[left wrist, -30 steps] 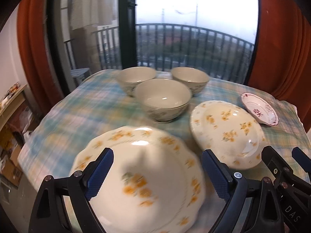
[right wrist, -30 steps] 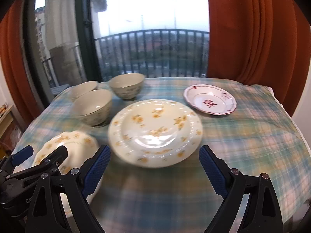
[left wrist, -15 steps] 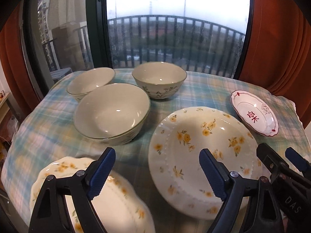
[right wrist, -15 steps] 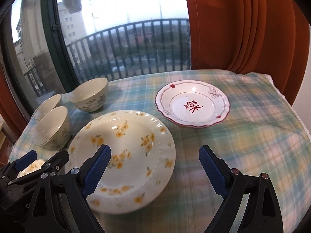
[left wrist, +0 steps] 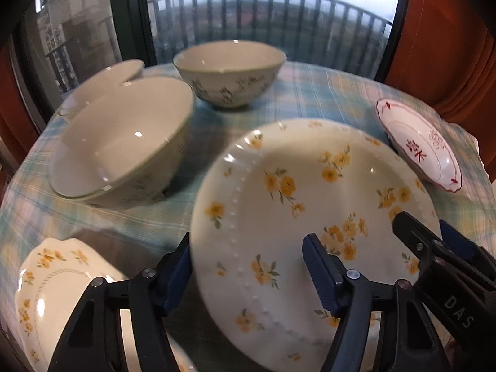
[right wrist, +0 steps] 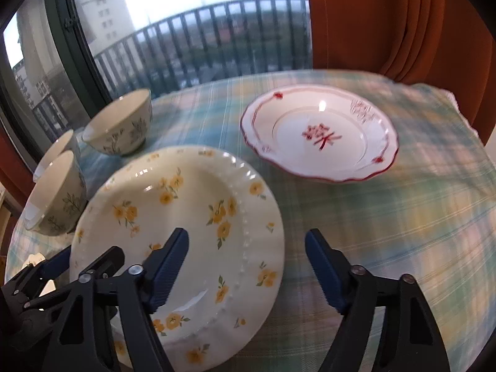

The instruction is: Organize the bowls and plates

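Left gripper (left wrist: 248, 274) and right gripper (right wrist: 246, 268) both closing, each straddling an opposite rim of the round cream yellow-flowered ceramic plate (left wrist: 310, 217), frame centre, pads not yet pressing. Nothing stacked yet. Three cream bowls (left wrist: 124, 142) upper left, red-trimmed white dish (right wrist: 319, 139) upper right, scalloped floral plate (left wrist: 55, 282) lower left, plaid tablecloth (right wrist: 418, 232). Way clear.

Cream plate (left wrist: 310, 217) with yellow flowers; red-trimmed white dish (right wrist: 319, 136); blue-green plaid tablecloth (right wrist: 418, 217)
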A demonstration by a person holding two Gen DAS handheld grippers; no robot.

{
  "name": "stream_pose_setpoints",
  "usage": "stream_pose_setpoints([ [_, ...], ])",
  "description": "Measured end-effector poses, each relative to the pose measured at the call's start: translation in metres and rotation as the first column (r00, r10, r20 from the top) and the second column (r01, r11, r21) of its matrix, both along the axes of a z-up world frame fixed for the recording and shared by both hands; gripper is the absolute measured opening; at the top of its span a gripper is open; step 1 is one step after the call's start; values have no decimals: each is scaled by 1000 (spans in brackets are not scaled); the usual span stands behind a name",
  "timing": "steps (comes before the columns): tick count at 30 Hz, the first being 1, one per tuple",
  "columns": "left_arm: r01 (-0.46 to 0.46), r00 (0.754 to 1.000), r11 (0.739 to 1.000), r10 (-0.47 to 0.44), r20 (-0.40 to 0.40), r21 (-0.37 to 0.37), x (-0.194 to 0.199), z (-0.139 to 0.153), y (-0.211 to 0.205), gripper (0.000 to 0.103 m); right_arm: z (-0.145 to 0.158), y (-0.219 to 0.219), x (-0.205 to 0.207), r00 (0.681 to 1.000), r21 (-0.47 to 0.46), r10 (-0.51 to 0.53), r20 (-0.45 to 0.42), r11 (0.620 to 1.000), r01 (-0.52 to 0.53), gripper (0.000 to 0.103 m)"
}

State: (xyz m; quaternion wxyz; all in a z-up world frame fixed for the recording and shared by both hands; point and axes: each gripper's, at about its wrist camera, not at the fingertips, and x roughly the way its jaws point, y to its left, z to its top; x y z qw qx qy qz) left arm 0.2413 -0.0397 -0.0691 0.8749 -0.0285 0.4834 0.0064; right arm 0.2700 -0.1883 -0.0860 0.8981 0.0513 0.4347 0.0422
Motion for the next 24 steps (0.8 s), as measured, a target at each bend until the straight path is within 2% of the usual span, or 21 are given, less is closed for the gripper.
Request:
stream_pose_setpoints([
  [5,-10,1000,1000,10,-1,-8,-1,1,2,70,-12,4,4,998,4,17,-56,1000,-17,55],
  [8,-5,1000,1000,5,1,26,0,-1,-1,70,-10,4,0,999,-6,13,-45,1000,-14,53],
  [13,8,1000,999,-9,11,34,-8,-1,-8,70,-8,3,-12,999,-39,5,-36,999,-6,50],
  [21,47,999,998,-47,16,36,-33,-1,-25,68,-5,-6,-36,999,-42,-5,-33,999,4,46],
  [24,50,999,999,-50,-6,4,-40,0,-27,67,-3,-11,-46,1000,-28,-13,-28,1000,12,44],
])
